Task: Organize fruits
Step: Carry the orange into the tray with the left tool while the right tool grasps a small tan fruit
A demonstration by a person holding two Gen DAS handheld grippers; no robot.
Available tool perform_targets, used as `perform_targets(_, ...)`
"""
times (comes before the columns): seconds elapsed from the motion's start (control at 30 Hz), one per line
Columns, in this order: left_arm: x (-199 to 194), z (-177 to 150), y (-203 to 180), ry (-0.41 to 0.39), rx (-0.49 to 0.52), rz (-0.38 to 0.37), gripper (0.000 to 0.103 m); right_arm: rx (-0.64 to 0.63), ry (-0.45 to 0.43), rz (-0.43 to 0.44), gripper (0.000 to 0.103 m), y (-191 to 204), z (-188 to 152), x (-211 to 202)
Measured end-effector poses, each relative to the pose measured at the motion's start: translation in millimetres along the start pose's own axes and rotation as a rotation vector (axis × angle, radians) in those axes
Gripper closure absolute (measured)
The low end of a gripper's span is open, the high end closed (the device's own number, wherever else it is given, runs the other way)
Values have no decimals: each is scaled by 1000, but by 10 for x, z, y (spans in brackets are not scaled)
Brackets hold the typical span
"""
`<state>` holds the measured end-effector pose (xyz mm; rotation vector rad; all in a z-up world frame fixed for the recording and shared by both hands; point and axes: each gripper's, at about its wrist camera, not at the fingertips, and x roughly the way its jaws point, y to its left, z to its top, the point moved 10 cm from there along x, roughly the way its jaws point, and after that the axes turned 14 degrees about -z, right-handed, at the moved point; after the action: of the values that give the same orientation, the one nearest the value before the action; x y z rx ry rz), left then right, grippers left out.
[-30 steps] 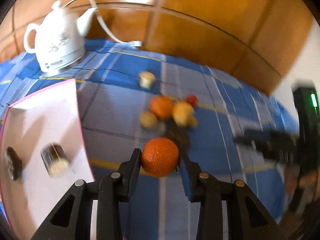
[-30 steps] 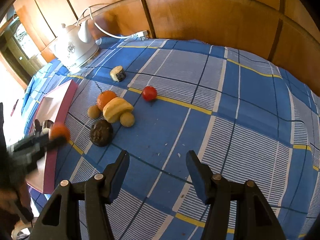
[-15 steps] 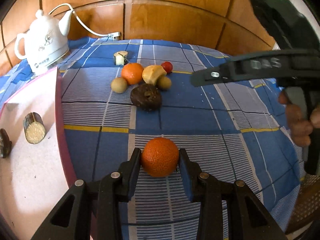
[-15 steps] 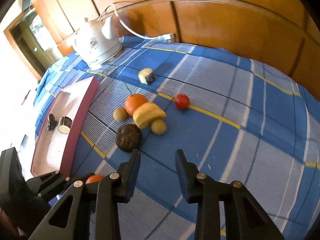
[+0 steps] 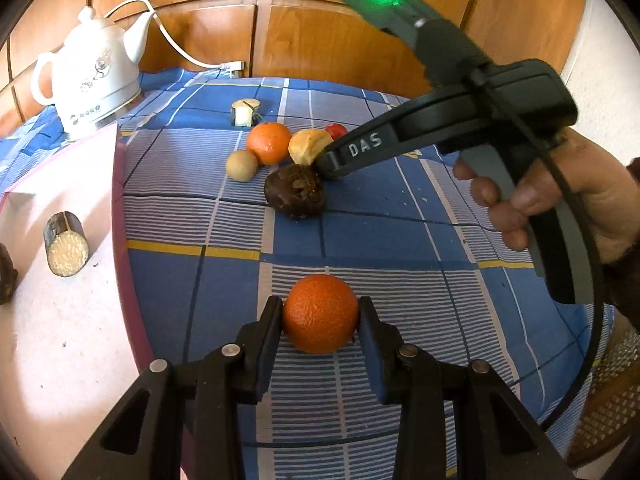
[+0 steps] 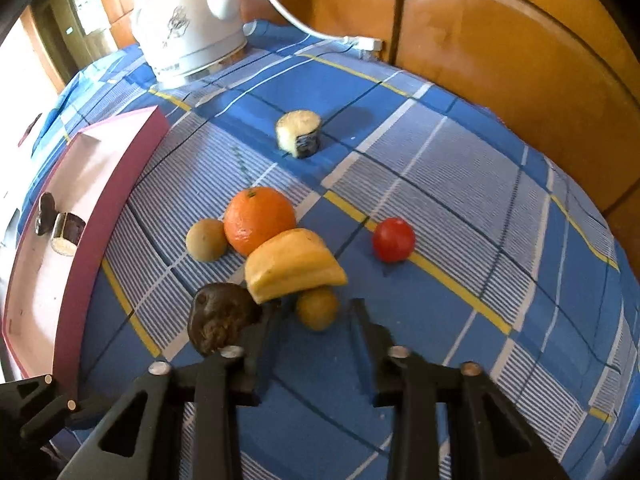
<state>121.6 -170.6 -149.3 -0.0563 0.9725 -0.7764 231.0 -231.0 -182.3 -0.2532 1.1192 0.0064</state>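
Between the left gripper's [image 5: 320, 316] two pads, an orange [image 5: 320, 313] is sitting clamped, both sides touching, low centre in the left wrist view. Whether it is resting on the blue checked tablecloth [image 5: 400, 248] or riding just above it, I cannot tell.

At 9 o'clock from the orange, the pink tray [image 5: 72, 340] is lying with its raised edge just beside the left finger. Inside it: a cut log-shaped piece [image 5: 66, 245] and a dark item at the far left rim.

At 12 o'clock, the loose cluster is waiting: a second orange [image 6: 258, 218], a tan round fruit [image 6: 207, 239], a yellow wedge-like piece [image 6: 294, 266], a small olive-brown fruit [image 6: 317, 307], a dark wrinkled fruit [image 6: 222, 322] and a red one [image 6: 393, 239] set apart at 2 o'clock. A cylinder piece [image 6: 299, 133] is standing farther back, toward the white kettle [image 6: 188, 20].

The right gripper [image 6: 314, 320] is hanging with jaws apart, its fingers bracketing the olive-brown fruit, the left one touching or nearly touching the dark wrinkled fruit.

Judgement: two steps are running together. Left is carrying its orange for the tray; next it needs a swing toward 9 o'clock over the rim, then release. Right needs a short advance and closure on the small fruit without nudging its neighbours.
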Motion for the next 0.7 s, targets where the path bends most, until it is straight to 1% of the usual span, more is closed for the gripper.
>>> perform_targets(0.17,-2,-6,7,-1,-2,-3,65,-26,-7,-34,80,-36,-80,-70)
perform_targets(0.27,-4,-6,6,-1,-4,-5,65,-43,14,-38,80,-103,-280,-147)
perform_targets(0.37,-30,5,9,-1,-12,-8,65,-33,51,-37,79,-190,-555,-188)
perform_targets(0.4,-54,13,8,-4,-17,-12,65,-27,46,-28,79,-204,-630,-213)
perform_targets(0.5,-208,74,15,-37,-30,-27,65,-1,37,-8,79,-231,-772,-246)
perform_targets(0.57,-349,132,45,-64,-43,-29,65,21,31,3,79,-246,-799,-237)
perform_targets(0.63,-527,213,120,-103,-64,-23,65,39,25,18,79,-266,-799,-229)
perform_targets(0.7,-743,304,274,-150,-104,-6,65,37,22,21,79,-268,-795,-227)
